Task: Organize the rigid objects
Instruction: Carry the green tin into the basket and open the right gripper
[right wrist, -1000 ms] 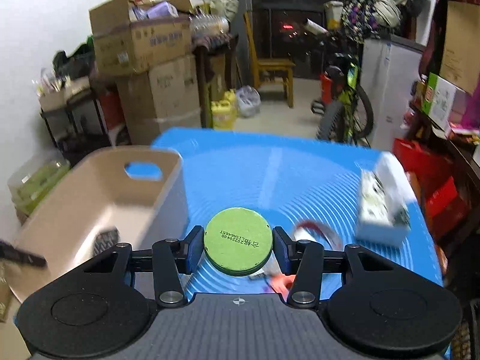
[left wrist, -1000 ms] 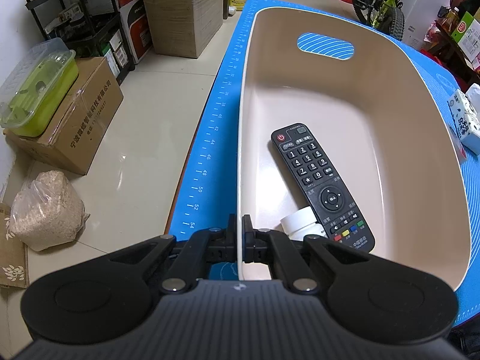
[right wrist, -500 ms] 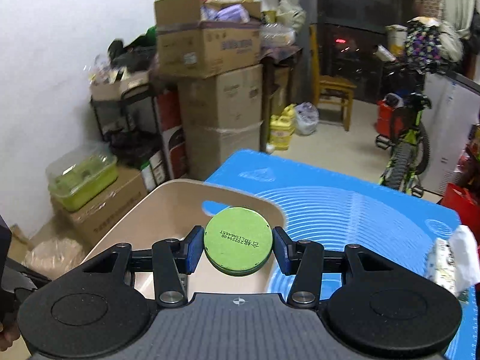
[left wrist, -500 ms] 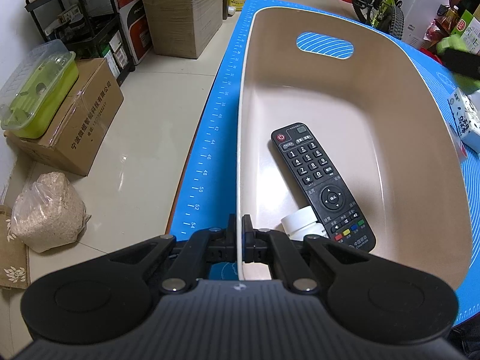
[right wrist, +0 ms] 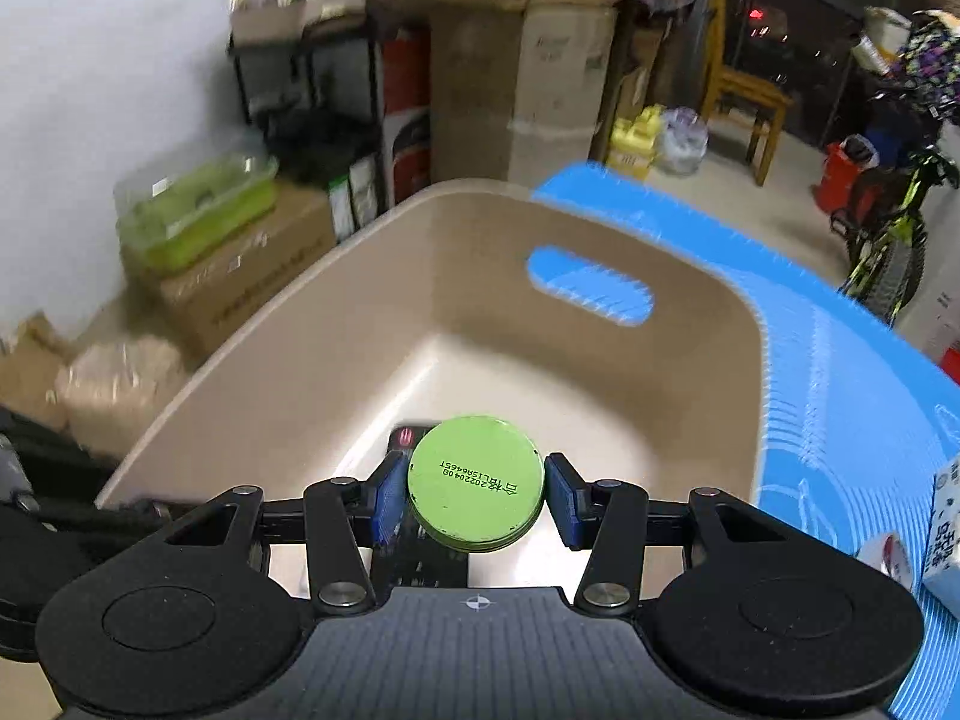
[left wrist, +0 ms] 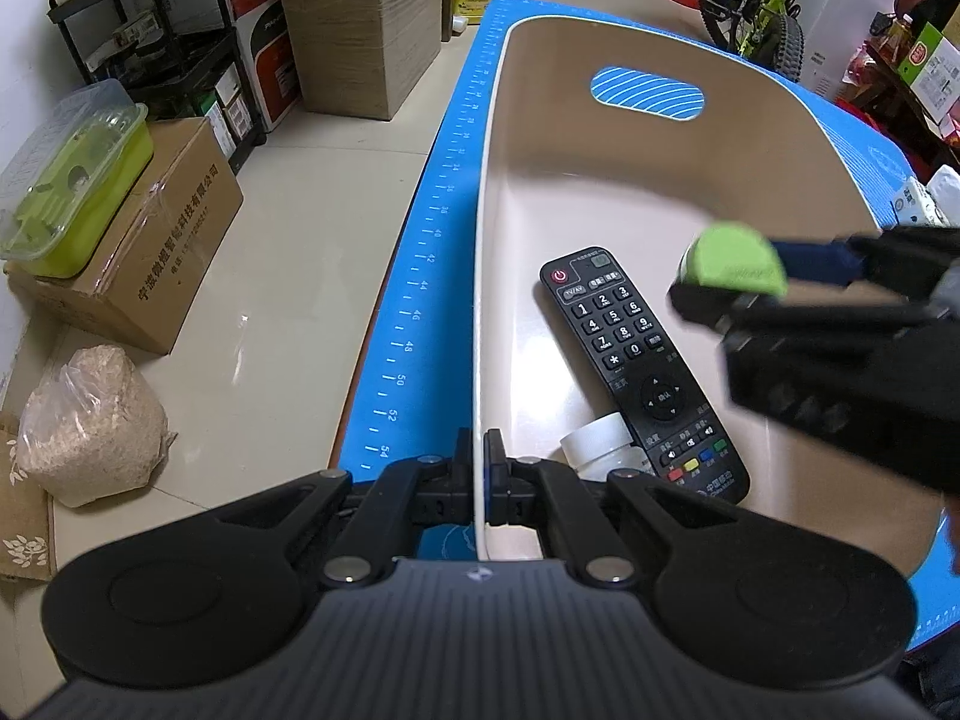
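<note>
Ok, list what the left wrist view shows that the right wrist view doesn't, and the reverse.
Left wrist only: the left gripper shut on the beige bin's near rim, a white jar beside the remote control, and the remote's full length. Right wrist only: the printed code on the green tin's flat face, and a carton on the blue mat. Both: the bin, the remote, and the right gripper holding the tin over the bin.
</note>
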`<state>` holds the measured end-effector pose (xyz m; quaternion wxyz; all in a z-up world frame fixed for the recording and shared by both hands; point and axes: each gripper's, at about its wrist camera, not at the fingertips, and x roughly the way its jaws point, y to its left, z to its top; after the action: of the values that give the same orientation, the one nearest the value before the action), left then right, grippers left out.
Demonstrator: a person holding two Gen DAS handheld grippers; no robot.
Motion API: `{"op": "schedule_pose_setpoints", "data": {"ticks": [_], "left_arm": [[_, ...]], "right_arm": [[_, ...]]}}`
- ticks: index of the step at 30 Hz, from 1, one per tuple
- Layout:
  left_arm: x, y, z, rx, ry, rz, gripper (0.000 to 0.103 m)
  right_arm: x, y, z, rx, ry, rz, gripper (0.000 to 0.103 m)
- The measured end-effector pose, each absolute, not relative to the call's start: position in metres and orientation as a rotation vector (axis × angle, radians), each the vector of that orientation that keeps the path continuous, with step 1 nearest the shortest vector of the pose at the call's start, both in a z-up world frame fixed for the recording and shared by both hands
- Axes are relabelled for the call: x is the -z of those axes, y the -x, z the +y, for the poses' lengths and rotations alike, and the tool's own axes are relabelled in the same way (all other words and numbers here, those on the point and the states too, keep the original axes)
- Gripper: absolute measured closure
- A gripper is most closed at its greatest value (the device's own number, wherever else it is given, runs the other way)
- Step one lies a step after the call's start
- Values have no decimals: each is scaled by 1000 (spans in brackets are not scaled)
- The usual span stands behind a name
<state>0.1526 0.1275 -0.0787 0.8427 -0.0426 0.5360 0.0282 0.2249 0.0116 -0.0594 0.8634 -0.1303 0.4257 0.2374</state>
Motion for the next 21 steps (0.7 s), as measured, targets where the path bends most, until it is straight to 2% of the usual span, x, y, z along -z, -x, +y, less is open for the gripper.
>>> {"op": "schedule_pose_setpoints", "data": {"ticks": [13, 14, 16, 21], "left_arm": [[80, -152, 131, -41, 90, 1138, 99], [81, -152, 131, -40, 89, 1139, 99], [81, -153, 132, -38, 90, 1141, 99], [81, -153, 132, -39, 84, 1142, 100]], "right_arm": [[104, -237, 14, -468, 288, 1165, 48], [104, -238, 13, -469, 268, 1167, 48], [100, -238, 9, -472, 245, 1158, 37], [81, -234, -2, -517, 205, 1075, 37]]}}
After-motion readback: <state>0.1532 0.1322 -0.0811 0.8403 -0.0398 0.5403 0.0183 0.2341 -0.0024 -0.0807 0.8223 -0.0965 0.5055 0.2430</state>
